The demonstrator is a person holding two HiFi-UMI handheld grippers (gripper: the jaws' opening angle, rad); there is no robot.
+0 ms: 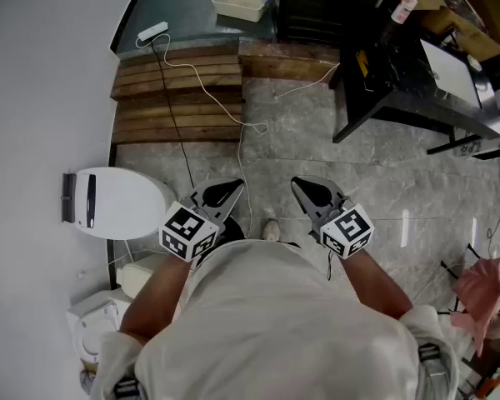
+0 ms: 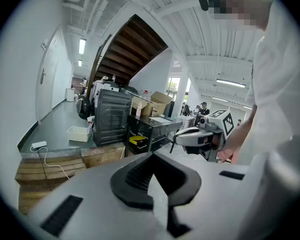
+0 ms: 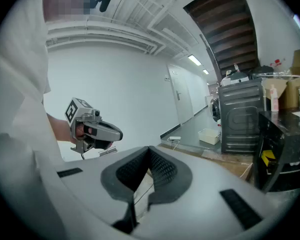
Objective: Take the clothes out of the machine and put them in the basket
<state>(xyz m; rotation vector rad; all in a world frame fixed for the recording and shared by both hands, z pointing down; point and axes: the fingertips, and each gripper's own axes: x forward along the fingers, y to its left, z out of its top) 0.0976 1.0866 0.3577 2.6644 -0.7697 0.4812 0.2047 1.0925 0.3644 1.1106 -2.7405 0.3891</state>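
Left gripper (image 1: 225,194) and right gripper (image 1: 310,192) are held side by side over the grey floor (image 1: 375,182). The jaws of both are pressed together, with nothing between them. The dark machine (image 1: 321,7) is seen well ahead, with the white basket (image 1: 240,3) just beside it.

Both bare forearms (image 1: 160,292) reach forward, side by side. The left grey two-jaw gripper (image 1: 221,193) and the right grey two-jaw gripper (image 1: 310,192) tilt slightly downward, jaws pressed together, empty.
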